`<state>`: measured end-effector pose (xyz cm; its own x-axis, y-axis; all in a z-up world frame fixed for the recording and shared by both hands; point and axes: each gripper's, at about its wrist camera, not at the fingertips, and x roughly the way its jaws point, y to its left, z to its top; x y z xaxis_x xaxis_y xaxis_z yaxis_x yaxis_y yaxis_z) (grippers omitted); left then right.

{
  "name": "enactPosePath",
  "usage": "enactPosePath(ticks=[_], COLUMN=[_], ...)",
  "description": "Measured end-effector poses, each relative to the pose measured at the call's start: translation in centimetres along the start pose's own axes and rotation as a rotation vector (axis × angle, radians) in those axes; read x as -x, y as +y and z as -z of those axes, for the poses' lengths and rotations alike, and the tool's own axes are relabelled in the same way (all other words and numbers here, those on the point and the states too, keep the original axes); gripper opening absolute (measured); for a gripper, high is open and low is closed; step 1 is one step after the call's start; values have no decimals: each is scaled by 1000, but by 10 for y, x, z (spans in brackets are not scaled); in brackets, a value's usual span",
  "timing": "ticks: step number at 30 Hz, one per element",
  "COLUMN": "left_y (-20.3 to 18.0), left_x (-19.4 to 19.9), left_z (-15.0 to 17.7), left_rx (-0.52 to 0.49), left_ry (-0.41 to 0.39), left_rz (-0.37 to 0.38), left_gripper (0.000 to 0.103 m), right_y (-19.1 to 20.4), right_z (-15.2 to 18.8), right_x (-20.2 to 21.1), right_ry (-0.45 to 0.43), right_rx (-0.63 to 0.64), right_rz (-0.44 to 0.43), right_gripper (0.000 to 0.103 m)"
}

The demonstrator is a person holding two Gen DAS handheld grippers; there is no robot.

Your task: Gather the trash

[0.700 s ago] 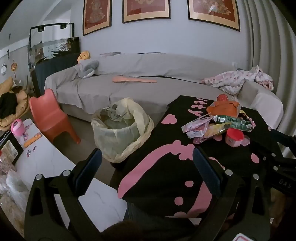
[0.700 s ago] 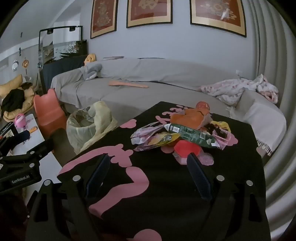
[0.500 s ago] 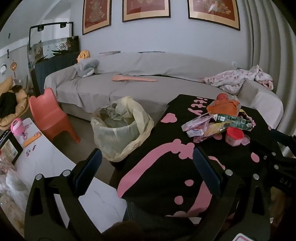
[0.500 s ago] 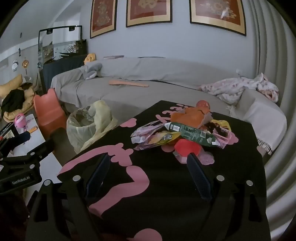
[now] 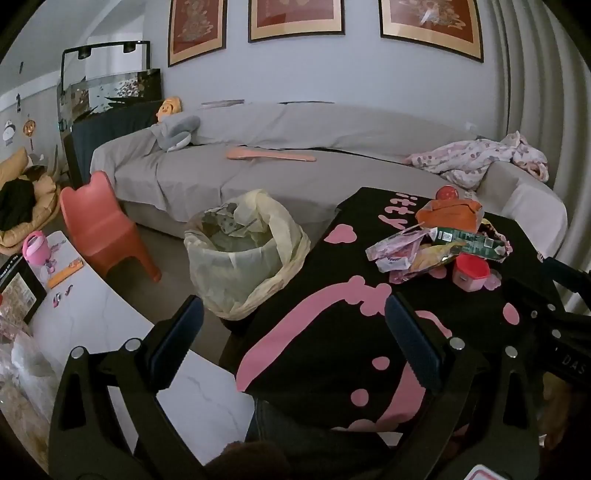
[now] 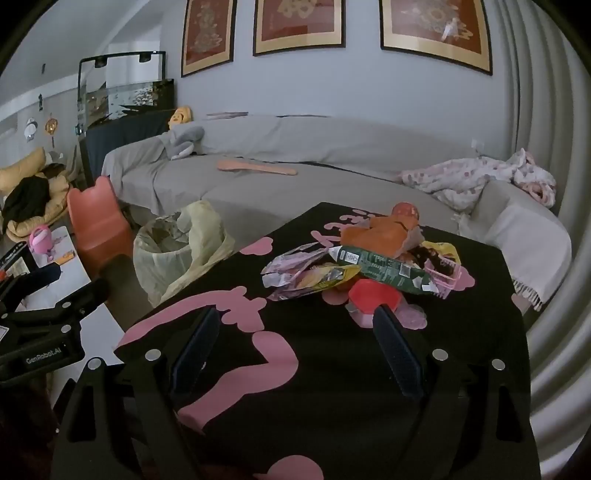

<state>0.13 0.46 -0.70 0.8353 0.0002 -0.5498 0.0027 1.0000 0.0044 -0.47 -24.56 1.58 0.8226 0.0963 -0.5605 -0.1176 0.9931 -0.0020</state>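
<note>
Both tools, left tool and right tool, are released and empty; next, reach the wrappers at frame centre, then the bin.

Grey sofa, orange child chair beside it; framed pictures on wall.

The counter wears a matt black cloth printed with flat pink shapes. On its far part, crinkled foil wrappers glint, a green packet looks glossy, and a red-lidded tub is smooth plastic. To the left, the bin's liner is thin, translucent, wrinkled plastic. The chair is smooth moulded plastic. The sofa is draped in soft matt grey cloth. The fingers carry ribbed, dull dark pads.
</note>
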Motion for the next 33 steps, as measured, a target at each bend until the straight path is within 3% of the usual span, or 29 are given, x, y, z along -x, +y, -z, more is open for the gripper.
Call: enactPosePath(ticks=[33], left_y=[0], left_x=[1], left_z=[-2], left_rx=[2], left_ry=[3], left_rz=[2], left_gripper=[94], right_y=[-3], right_z=[-1], right_x=[0], right_ry=[1], right_rx=[-3], right_rz=[1], right_gripper=[82])
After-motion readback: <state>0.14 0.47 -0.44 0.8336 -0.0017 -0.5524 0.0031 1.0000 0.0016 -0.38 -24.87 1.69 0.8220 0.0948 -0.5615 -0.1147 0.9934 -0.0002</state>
